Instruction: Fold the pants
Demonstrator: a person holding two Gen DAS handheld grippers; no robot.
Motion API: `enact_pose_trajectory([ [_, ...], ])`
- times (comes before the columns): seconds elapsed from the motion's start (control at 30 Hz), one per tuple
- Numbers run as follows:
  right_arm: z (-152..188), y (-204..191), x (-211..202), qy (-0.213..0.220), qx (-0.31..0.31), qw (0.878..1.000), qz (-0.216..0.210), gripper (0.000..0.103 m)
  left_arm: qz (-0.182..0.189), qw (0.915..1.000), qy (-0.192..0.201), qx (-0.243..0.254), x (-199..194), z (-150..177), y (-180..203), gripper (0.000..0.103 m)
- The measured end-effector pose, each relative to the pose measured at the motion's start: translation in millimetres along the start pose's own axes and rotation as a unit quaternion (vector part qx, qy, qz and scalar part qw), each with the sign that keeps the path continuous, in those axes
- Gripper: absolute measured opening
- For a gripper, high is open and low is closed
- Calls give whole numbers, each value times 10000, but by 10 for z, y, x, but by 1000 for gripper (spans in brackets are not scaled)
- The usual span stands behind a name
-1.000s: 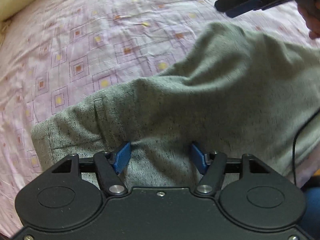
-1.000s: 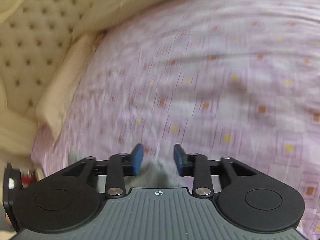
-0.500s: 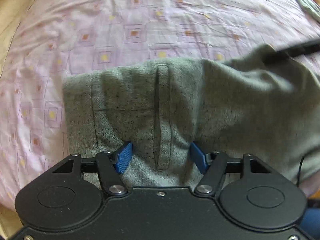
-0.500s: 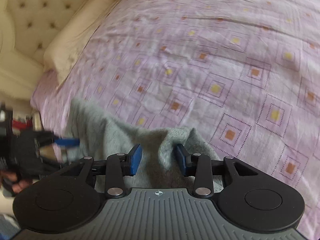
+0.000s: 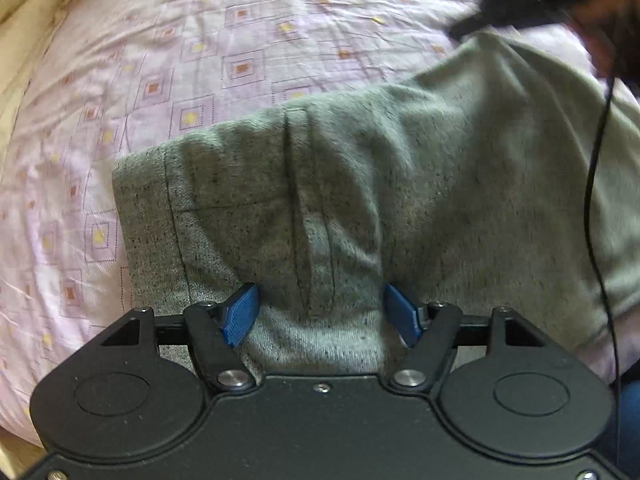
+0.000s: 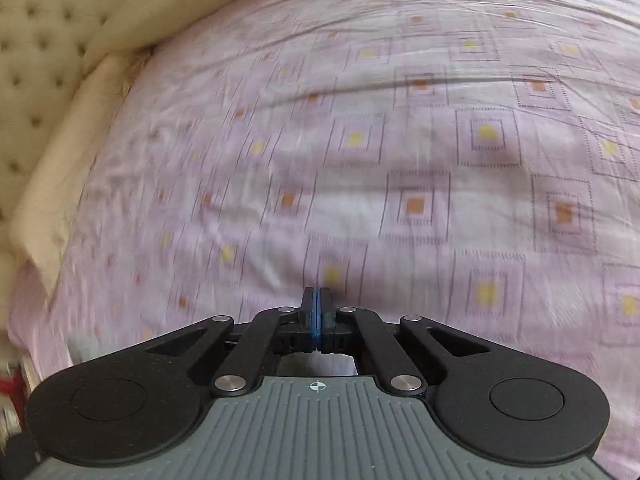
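Grey speckled pants (image 5: 360, 184) lie bunched on the pink patterned bedsheet (image 5: 200, 52) in the left wrist view. My left gripper (image 5: 322, 312) is open, its blue pads on either side of a raised fold of the waistband. My right gripper (image 5: 516, 0) shows blurred at the top right, at the far raised edge of the pants. In the right wrist view my right gripper (image 6: 317, 310) has its blue pads pressed together; no cloth shows between them, and only the bedsheet (image 6: 400, 140) lies ahead.
A cream tufted headboard (image 6: 36, 40) and a cream cushion edge (image 6: 60, 152) stand at the left of the bed. A black cable (image 5: 596, 200) hangs across the pants at the right.
My right gripper has closed its pads and now faces the sheet, the grey cloth gone from between them. The left gripper stays open over the waistband; the far edge of the pants is raised.
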State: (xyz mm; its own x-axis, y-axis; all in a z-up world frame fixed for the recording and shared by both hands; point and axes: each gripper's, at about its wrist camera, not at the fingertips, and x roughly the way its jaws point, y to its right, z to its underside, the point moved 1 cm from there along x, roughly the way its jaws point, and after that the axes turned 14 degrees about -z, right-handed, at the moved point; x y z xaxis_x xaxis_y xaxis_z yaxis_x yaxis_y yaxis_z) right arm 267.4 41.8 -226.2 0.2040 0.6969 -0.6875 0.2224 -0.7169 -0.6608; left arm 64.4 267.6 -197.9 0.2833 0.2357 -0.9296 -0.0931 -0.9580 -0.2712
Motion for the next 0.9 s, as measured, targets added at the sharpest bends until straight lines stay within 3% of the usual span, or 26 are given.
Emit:
enact_pose_trajectory([
  [0.07, -90, -84, -50, 173, -252, 9994, 156, 4, 66, 9999, -92, -74, -43, -27, -43, 71],
  [0.13, -121, -279, -201, 339, -867, 9953, 252, 4, 121, 9997, -141, -155, -149, -106, -115, 60],
  [0.2, -81, -465, -369, 380, -1311, 9906, 104, 5, 189, 9994, 151, -253, -321, -245, -189, 59],
  [0.3, 129, -681, -523, 82, -1822, 9832, -123, 5, 233, 9972, 595, -382, -450, -530, -239, 61],
  [0.43, 580, -898, -448, -535, -2252, 9728, -89, 5, 139, 9972, 429, -598, -216, -795, -222, 61],
  [0.57, 890, -913, -201, -1042, -2472, 9627, 366, 5, -177, 9980, -184, -586, 125, -582, -292, 66],
  [0.67, 838, -843, 19, -1034, -2807, 9507, 815, 0, -145, 9987, -29, -489, 106, -335, -345, 71],
  [0.77, 536, -734, 92, -460, -2269, 9698, 769, 0, -288, 9980, -58, -551, 35, -223, -381, 70],
  [0.83, 359, -682, 140, -306, -1957, 9748, 1026, 6, -318, 9967, -161, -723, 35, -190, -430, 70],
  [0.9, 301, -684, 36, -100, -1731, 9803, 947, 6, -271, 9962, -141, -817, -50, -181, -489, 63],
])
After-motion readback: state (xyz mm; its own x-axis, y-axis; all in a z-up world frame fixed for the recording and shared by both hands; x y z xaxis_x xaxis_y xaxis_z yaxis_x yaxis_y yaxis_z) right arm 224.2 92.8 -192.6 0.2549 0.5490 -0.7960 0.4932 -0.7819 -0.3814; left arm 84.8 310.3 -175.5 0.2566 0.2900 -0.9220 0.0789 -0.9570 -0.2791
